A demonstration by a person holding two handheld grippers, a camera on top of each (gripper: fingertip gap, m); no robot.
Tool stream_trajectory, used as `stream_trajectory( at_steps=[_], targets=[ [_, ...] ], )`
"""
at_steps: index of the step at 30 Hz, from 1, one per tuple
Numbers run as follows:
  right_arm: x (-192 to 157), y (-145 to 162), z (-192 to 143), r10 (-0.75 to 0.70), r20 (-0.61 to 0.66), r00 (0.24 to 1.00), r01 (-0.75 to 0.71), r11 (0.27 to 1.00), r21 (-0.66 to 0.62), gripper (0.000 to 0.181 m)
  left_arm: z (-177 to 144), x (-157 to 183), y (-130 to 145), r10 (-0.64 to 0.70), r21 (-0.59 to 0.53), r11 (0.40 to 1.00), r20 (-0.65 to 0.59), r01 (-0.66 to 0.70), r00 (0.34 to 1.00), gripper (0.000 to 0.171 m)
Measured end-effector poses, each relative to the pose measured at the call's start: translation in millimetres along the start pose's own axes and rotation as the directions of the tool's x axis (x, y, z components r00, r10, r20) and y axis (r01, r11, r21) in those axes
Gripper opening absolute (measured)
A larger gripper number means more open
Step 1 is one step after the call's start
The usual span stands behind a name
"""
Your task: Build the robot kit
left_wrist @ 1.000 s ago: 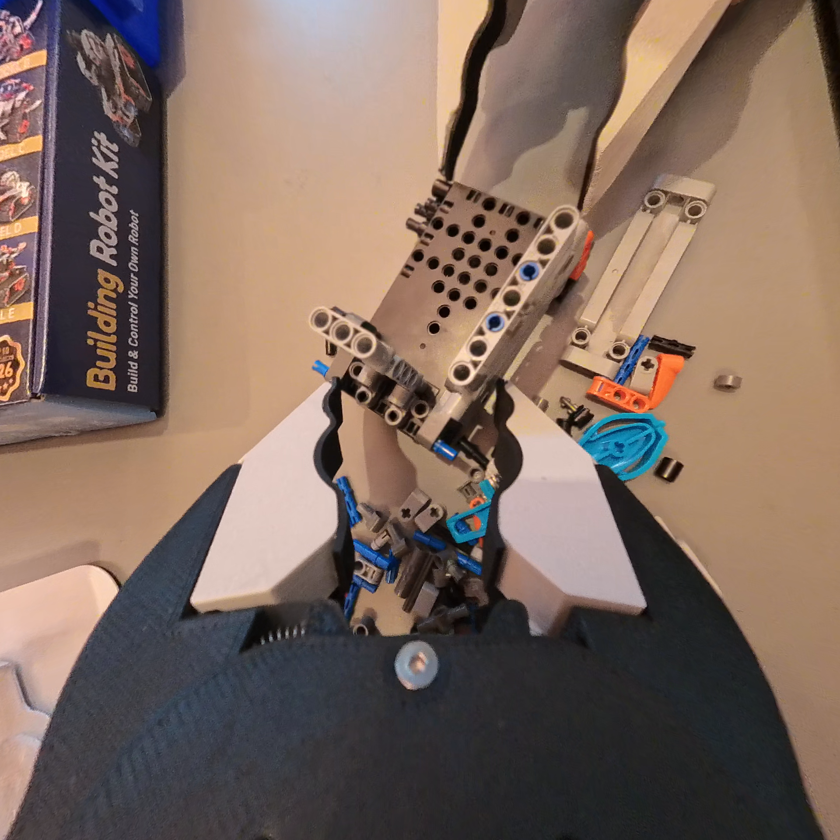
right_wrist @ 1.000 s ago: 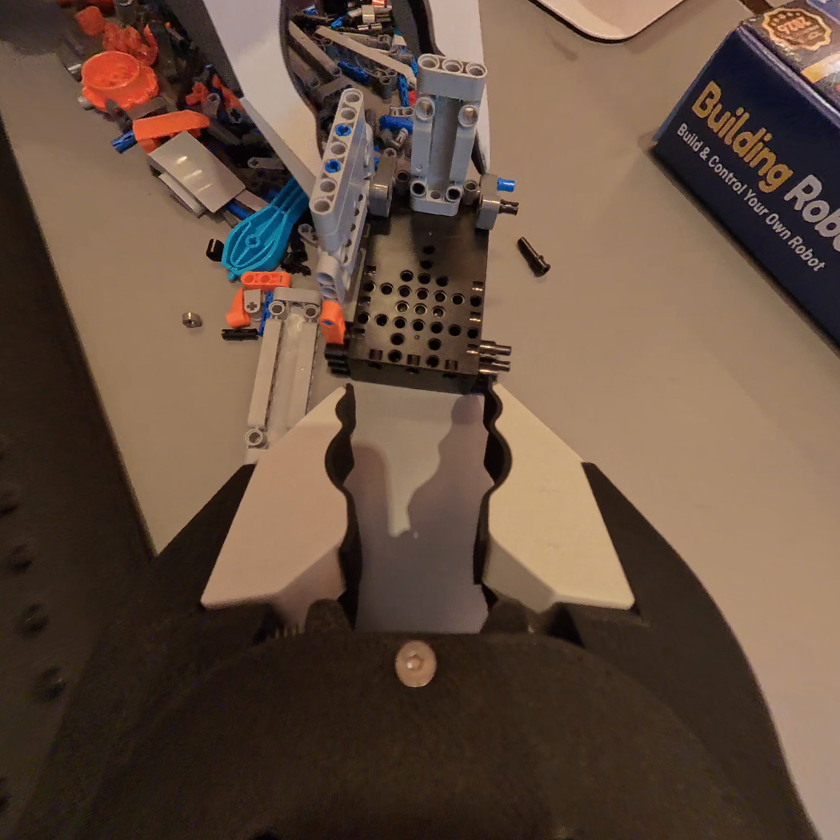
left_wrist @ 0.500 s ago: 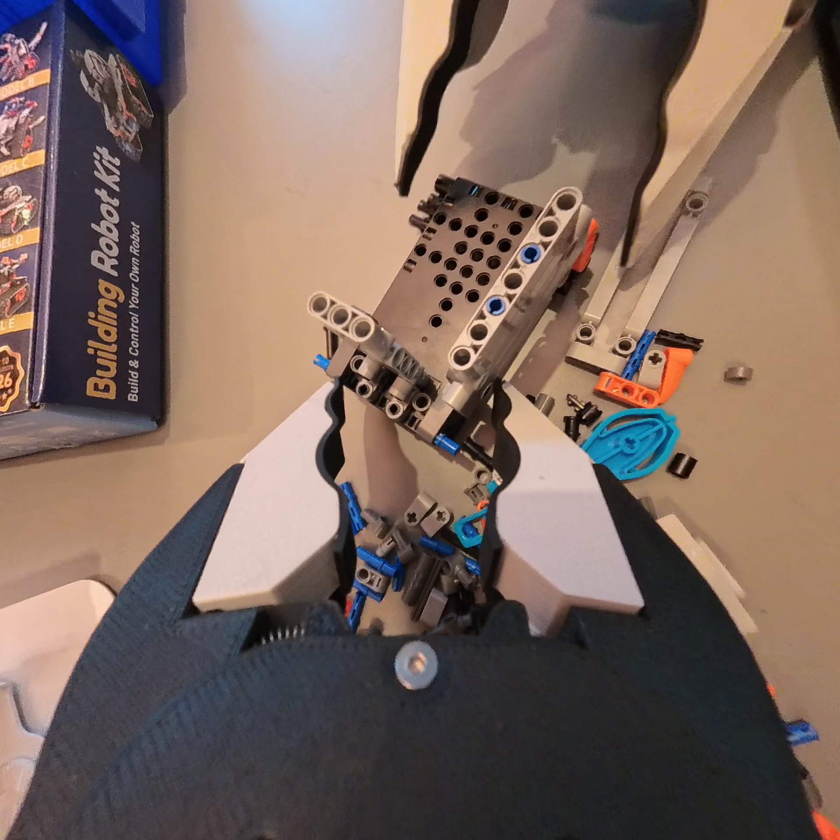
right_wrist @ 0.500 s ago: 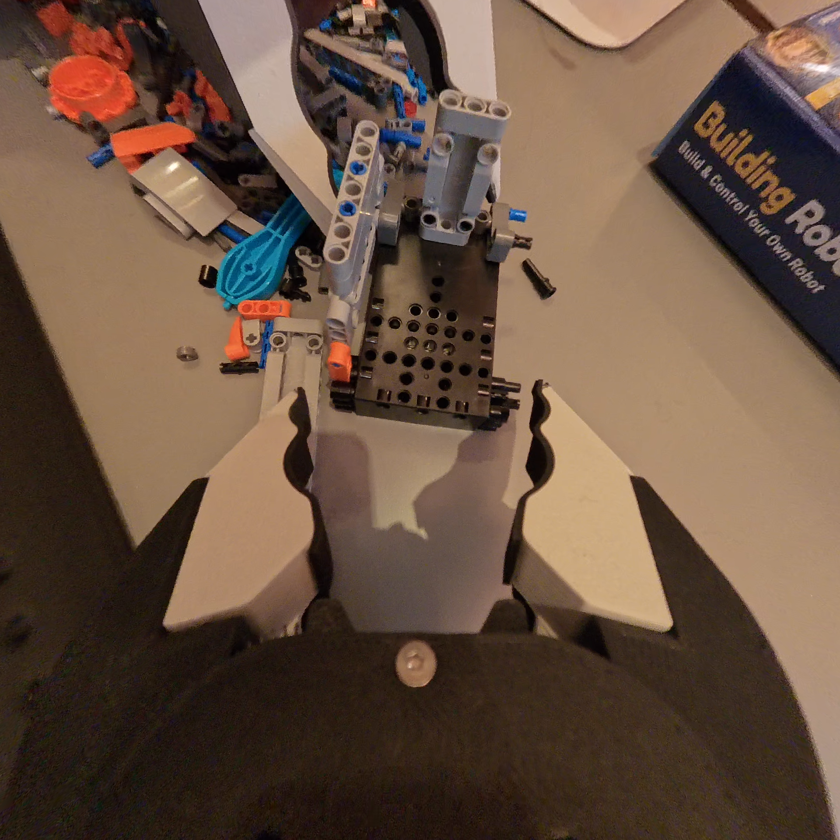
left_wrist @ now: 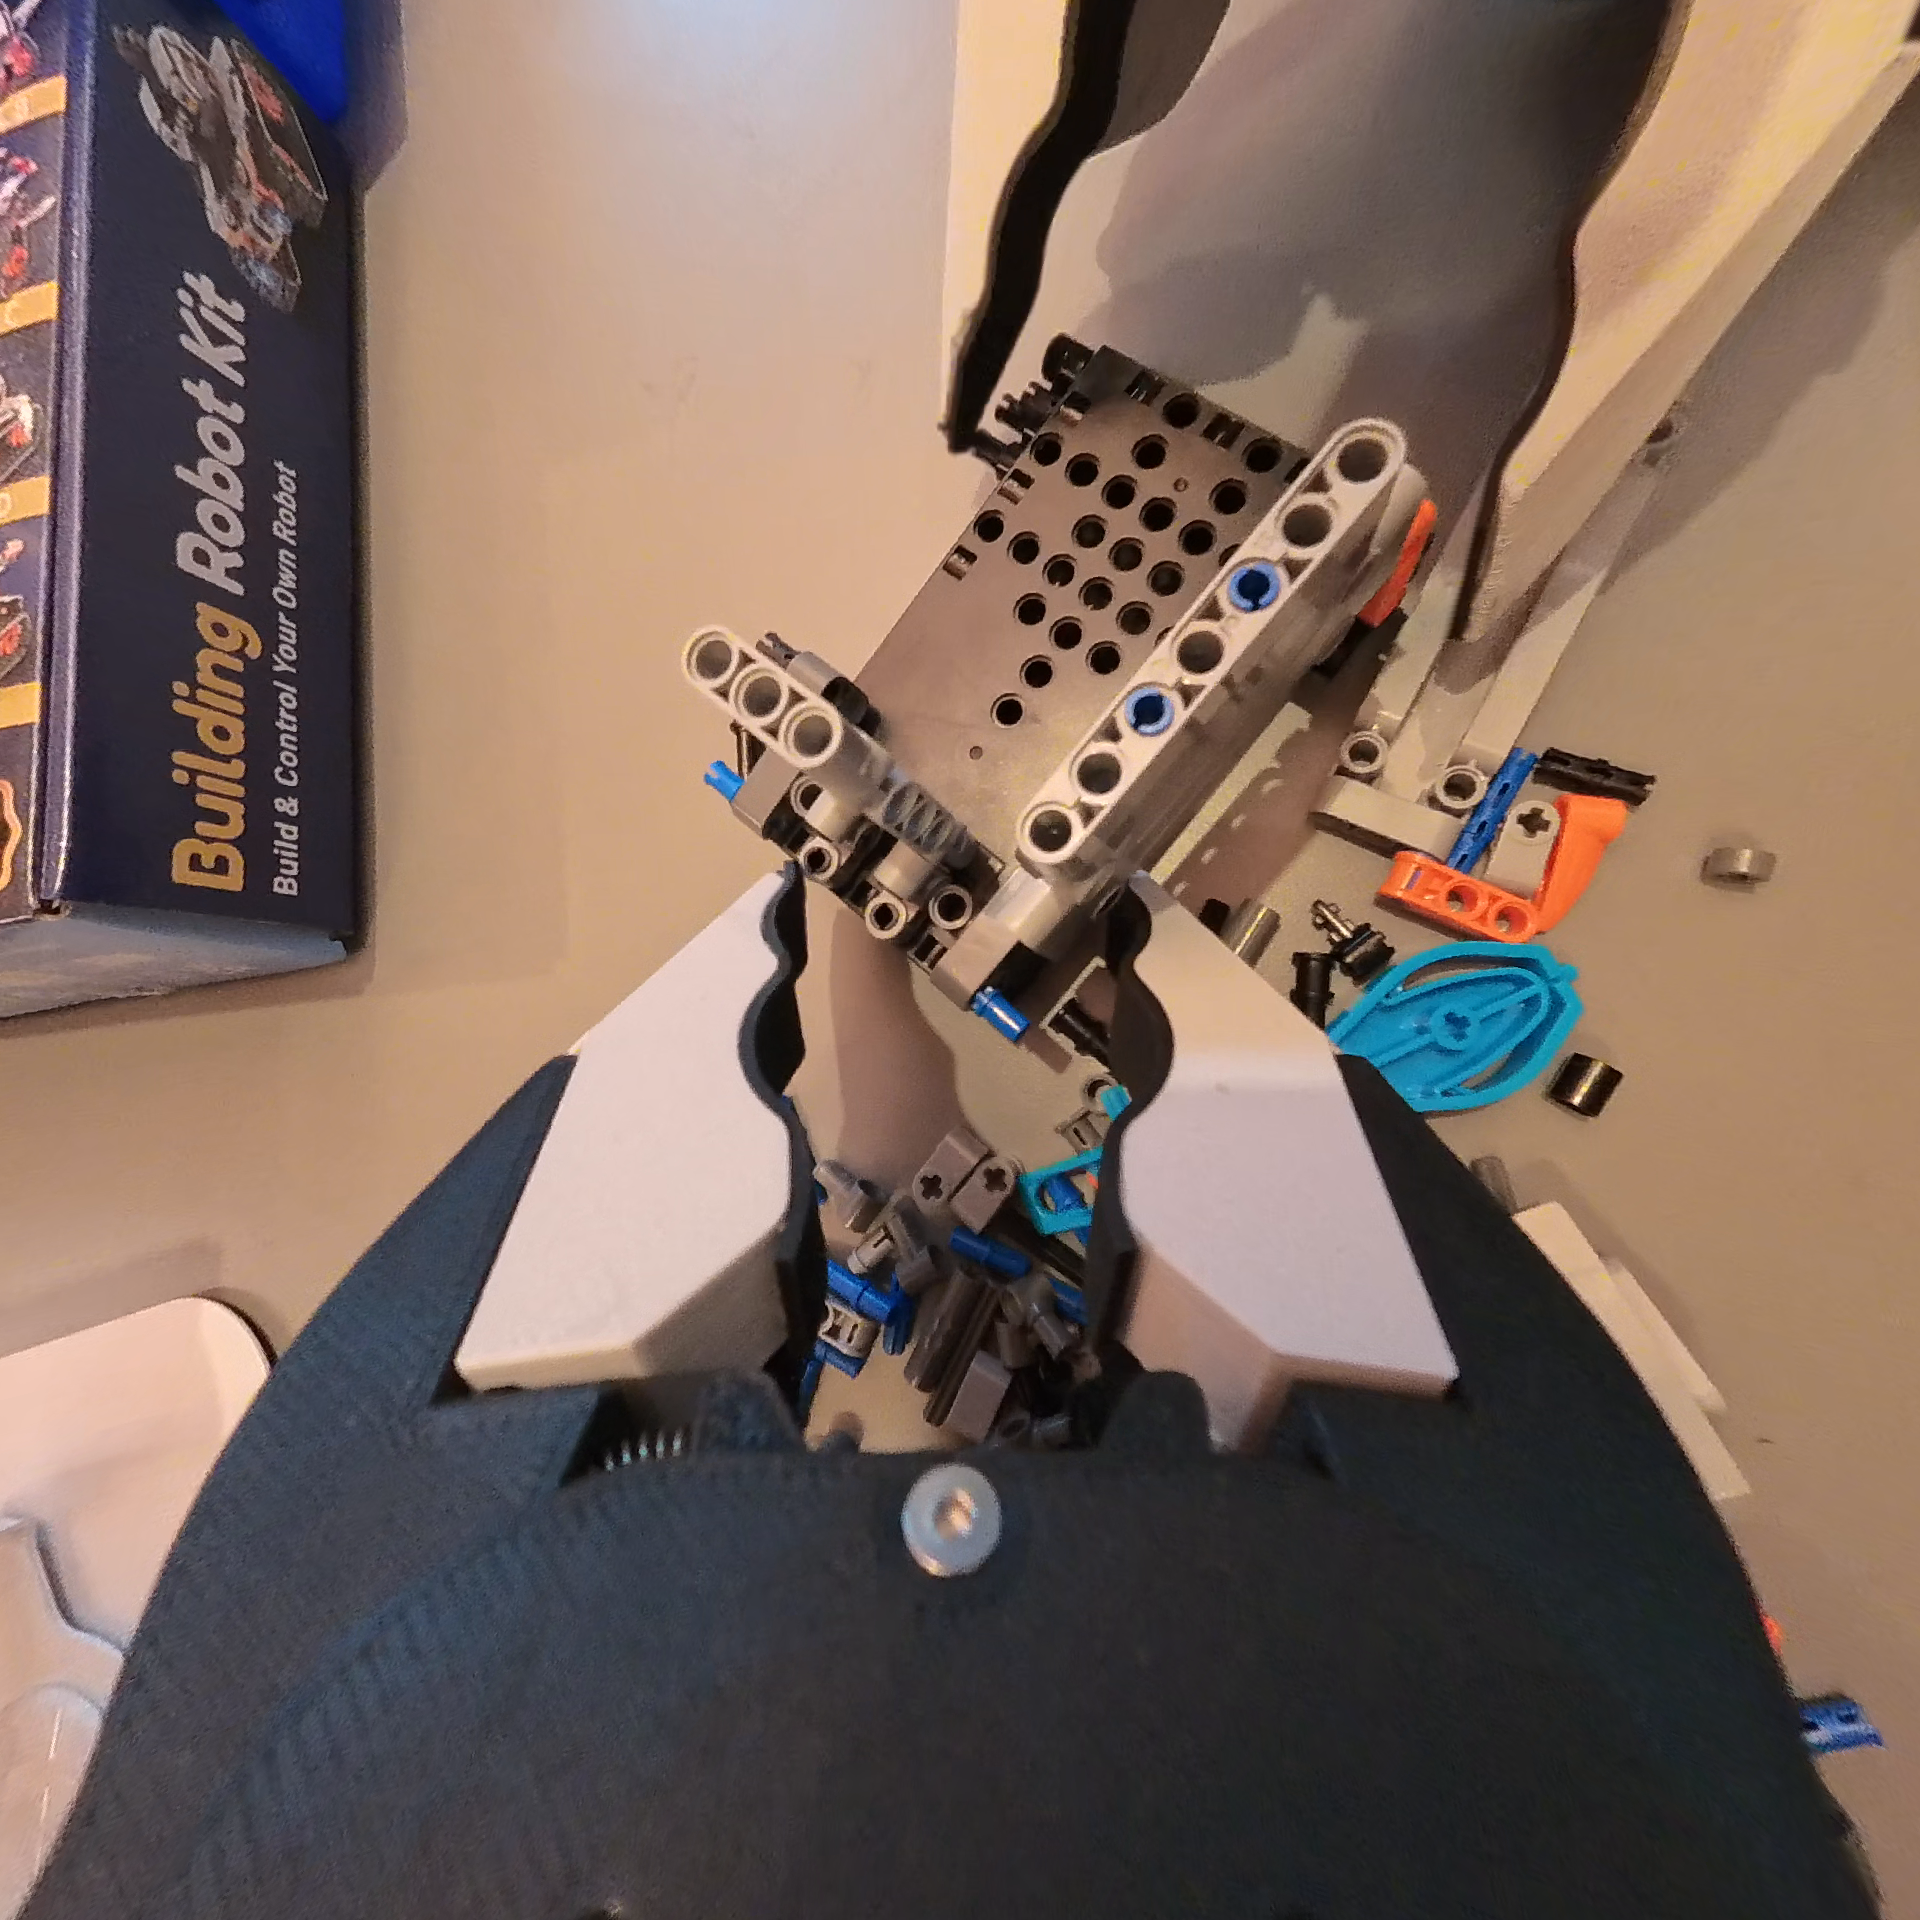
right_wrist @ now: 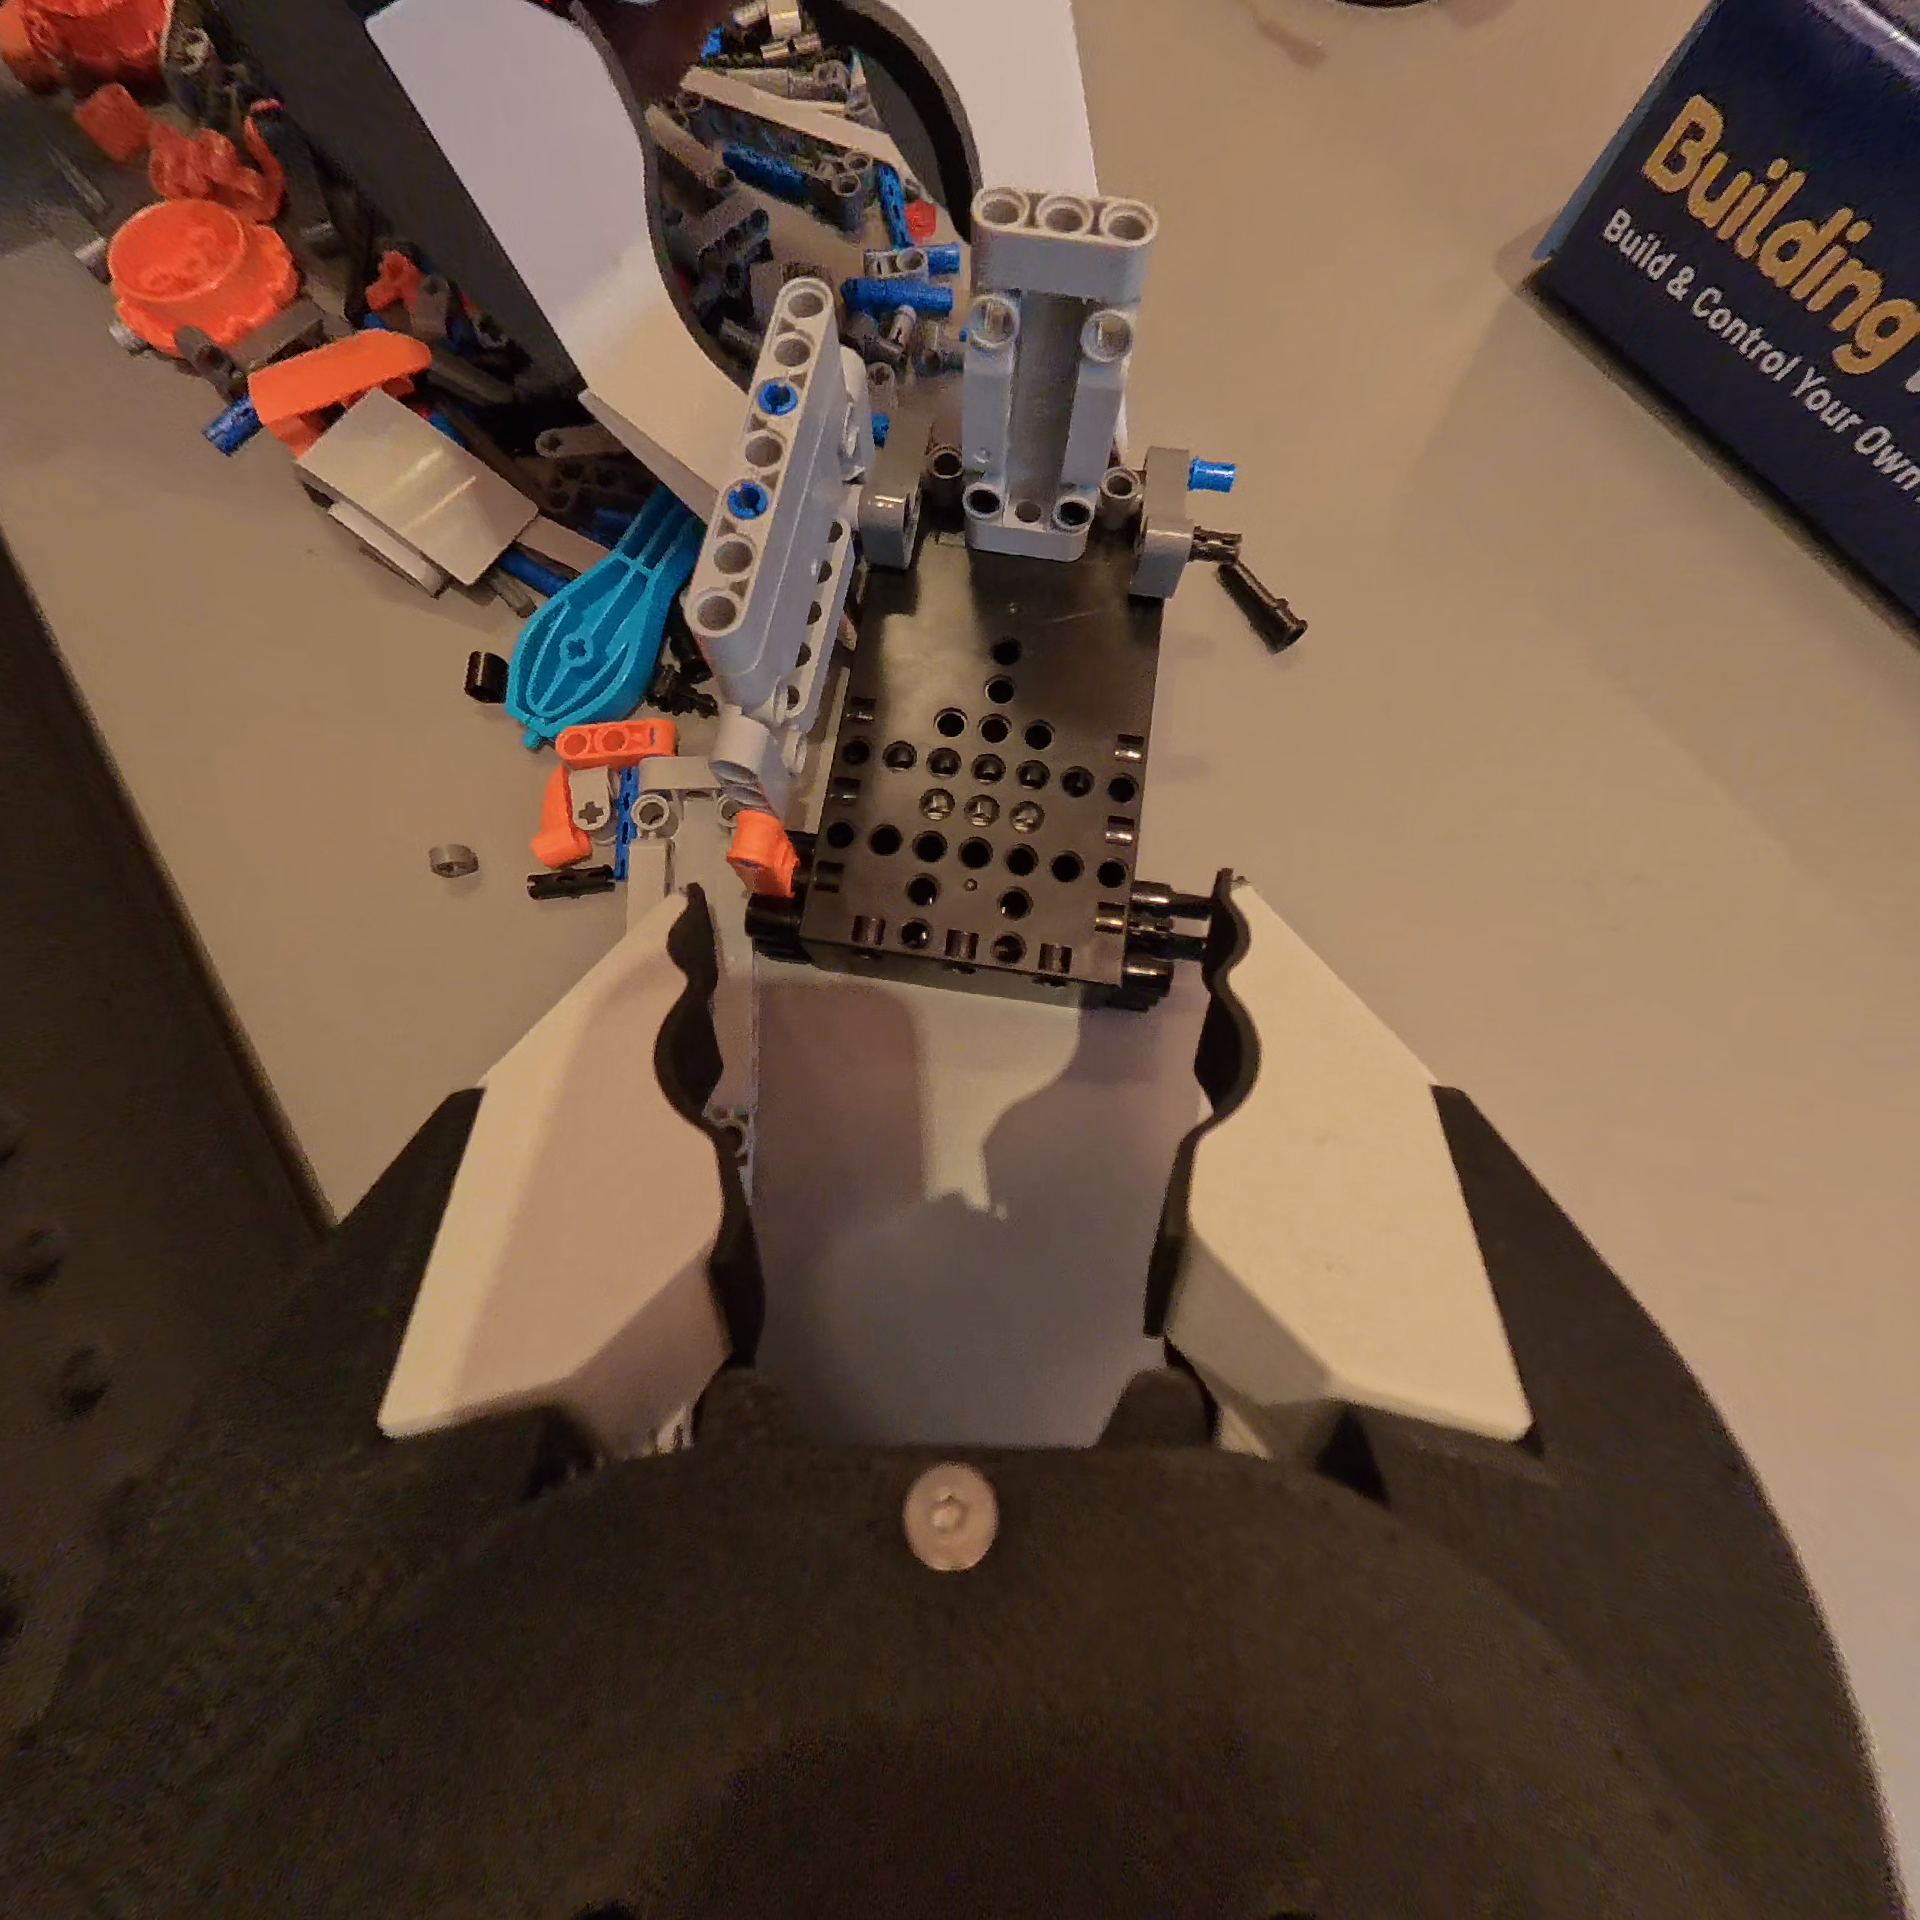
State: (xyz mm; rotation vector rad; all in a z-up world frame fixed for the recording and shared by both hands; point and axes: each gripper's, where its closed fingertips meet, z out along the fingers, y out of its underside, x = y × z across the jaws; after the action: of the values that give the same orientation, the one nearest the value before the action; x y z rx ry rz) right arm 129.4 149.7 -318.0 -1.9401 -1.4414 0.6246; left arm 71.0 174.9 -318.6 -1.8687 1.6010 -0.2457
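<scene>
A brick-built assembly (left_wrist: pixel 1101 582) rests on the grey table: a black perforated block with grey beams, blue pins and an orange piece. My left gripper (left_wrist: pixel 956 909) is closed on its beam end, a fingertip touching each side. In the right wrist view the assembly (right_wrist: pixel 987 790) lies straight ahead, with the left gripper's white fingers (right_wrist: pixel 499 177) behind it. My right gripper (right_wrist: pixel 961 894) is open, its tips either side of the block's near end; the right tip touches the black side pins. Its fingers (left_wrist: pixel 1787 156) show at the top of the left wrist view.
A dark blue kit box (left_wrist: pixel 208 468) stands left of the assembly and also shows in the right wrist view (right_wrist: pixel 1766 260). Loose parts lie beside it: a turquoise leaf piece (left_wrist: pixel 1455 1023), orange pieces (left_wrist: pixel 1507 883), a small-parts pile (left_wrist: pixel 935 1268). A black pin (right_wrist: pixel 1262 603) lies apart. A white tray (left_wrist: pixel 104 1455) is near. There is about 7 cm between the tips of the two grippers.
My right gripper has opened wider and moved forward, so its tips now flank the block's near end. The left gripper and the assembly have stayed in place.
</scene>
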Motion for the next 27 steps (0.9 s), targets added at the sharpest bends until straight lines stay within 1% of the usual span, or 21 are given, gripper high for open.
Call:
stream_trajectory(
  at_steps=[1, 2, 11, 13, 16, 17, 19, 21, 23, 27],
  targets=[
    [0.9, 0.3, 0.1, -0.004, -0.016, 1.0, 0.004, 1.0, -0.007, 0.092, 0.6, 0.3, 0.7, 0.004, -0.002, 1.0, 0.001, -0.004, 1.0, 0.055],
    [2.3, 0.5, 0.2, -0.004, -0.032, 0.999, 0.003, 1.0, -0.012, 0.086, 1.2, 0.3, 1.2, 0.007, -0.003, 1.0, 0.005, -0.007, 1.0, 0.055],
    [2.8, -1.2, 0.2, 0.009, -0.076, 0.997, -0.011, 1.0, -0.022, 0.085, 2.8, -0.8, 2.0, -0.014, 0.002, 1.0, -0.002, 0.014, 1.0, 0.055],
    [3.9, -1.0, -0.7, 0.017, -0.09, 0.996, -0.019, 1.0, -0.023, 0.092, 2.9, -1.1, 1.9, -0.013, -0.001, 1.0, 0.0, 0.013, 1.0, 0.055],
    [1.2, -2.6, -0.5, 0.013, -0.083, 0.996, -0.015, 1.0, -0.019, 0.092, 3.1, -1.2, 1.8, -0.013, -0.003, 1.0, -0.001, 0.013, 1.0, 0.054],
    [1.6, -2.3, -0.2, 0.014, -0.087, 0.996, -0.016, 1.0, -0.023, 0.09, 3.2, -1.0, 1.6, -0.015, -0.003, 1.0, -0.002, 0.015, 1.0, 0.054],
    [1.4, -2.0, 0.0, 0.024, -0.084, 0.996, -0.026, 0.999, -0.025, 0.079, 3.6, -1.3, 1.2, -0.017, -0.001, 1.0, 0.001, 0.017, 1.0, 0.053],
    [1.1, -2.4, 0.0, 0.026, -0.083, 0.996, -0.028, 0.999, -0.025, 0.079, 3.9, -1.3, 1.2, -0.024, 0.002, 1.0, -0.001, 0.024, 1.0, 0.054],
    [-1.0, -3.9, -1.1, 0.025, -0.073, 0.997, -0.026, 0.999, -0.018, 0.069, 4.2, -1.2, 1.1, -0.031, 0.003, 1.0, -0.002, 0.031, 1.0, 0.053],
    [-0.8, -3.6, -1.1, 0.026, -0.072, 0.997, -0.027, 0.999, -0.019, 0.069, 4.2, -0.9, 0.9, -0.032, 0.005, 0.999, -0.002, 0.032, 0.999, 0.052]
  ],
)
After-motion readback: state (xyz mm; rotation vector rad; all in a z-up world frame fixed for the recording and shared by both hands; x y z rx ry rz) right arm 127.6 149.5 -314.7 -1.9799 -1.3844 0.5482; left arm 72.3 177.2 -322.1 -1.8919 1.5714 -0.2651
